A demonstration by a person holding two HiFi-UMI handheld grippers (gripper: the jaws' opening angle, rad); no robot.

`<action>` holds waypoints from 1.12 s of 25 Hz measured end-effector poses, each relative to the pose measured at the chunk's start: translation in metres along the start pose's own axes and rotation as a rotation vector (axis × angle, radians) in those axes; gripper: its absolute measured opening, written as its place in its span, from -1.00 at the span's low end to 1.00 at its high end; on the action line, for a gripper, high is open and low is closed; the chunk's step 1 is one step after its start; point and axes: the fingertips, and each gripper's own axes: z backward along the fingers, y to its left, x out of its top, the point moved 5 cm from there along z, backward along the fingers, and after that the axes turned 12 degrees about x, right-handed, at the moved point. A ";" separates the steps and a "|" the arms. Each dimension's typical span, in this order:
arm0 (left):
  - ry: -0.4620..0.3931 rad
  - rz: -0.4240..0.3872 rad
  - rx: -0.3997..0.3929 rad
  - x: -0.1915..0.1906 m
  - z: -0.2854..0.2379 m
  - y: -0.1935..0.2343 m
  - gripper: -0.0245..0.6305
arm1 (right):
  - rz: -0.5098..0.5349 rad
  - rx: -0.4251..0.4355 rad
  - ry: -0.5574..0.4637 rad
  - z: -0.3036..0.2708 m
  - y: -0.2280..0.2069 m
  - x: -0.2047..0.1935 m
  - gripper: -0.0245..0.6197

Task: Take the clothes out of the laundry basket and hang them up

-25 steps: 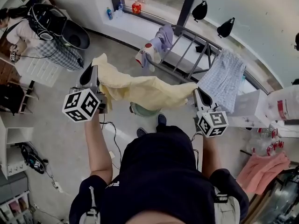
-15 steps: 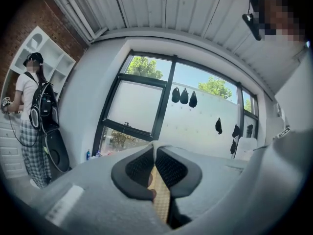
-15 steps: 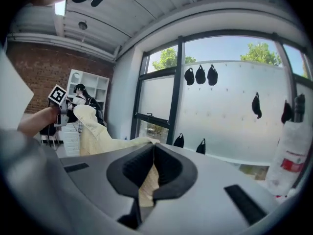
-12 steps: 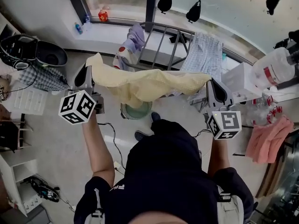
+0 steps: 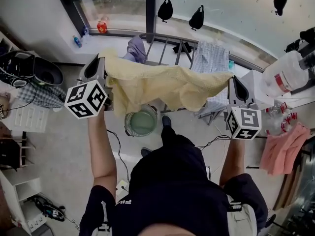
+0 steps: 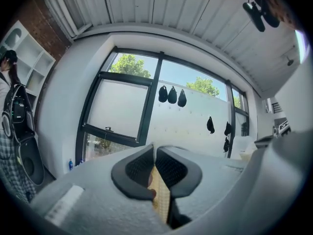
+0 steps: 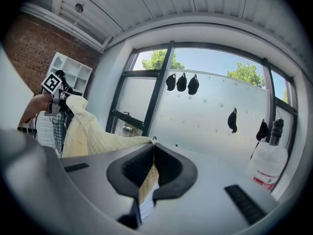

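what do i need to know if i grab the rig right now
Left gripper: shut on one end of the yellow garment.
Right gripper: shut on the other end; cloth stretched between them, near the drying rack.
Done: purple garment and pale checked garment hang on the rack.
Left: drape the yellow garment over the rack, check the green basket; contents unclear.

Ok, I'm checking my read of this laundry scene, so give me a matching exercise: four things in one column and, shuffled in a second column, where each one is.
Things:
1. yellow garment
2. green basket
3. pink cloth
4. red bottle

Places:
A. on the window sill
B. on the floor, in front of the person's shoe
C. held stretched out in mid-air
D. draped at the far right of the head view

Pairs: 1-C, 2-B, 3-D, 4-A
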 end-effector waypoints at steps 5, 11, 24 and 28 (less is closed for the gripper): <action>0.067 -0.044 0.001 -0.007 -0.083 -0.031 -0.84 | -0.029 -0.006 0.019 -0.046 -0.056 -0.013 -0.90; 0.174 -0.083 -0.023 -0.022 -0.198 -0.071 -0.84 | -0.081 -0.019 0.035 -0.109 -0.137 -0.029 -0.90; 0.463 -0.100 0.009 -0.115 -0.392 -0.105 -0.84 | -0.297 0.047 0.235 -0.289 -0.241 -0.136 -0.90; 0.526 -0.096 0.032 -0.147 -0.426 -0.109 -0.84 | -0.369 0.068 0.286 -0.326 -0.249 -0.173 -0.90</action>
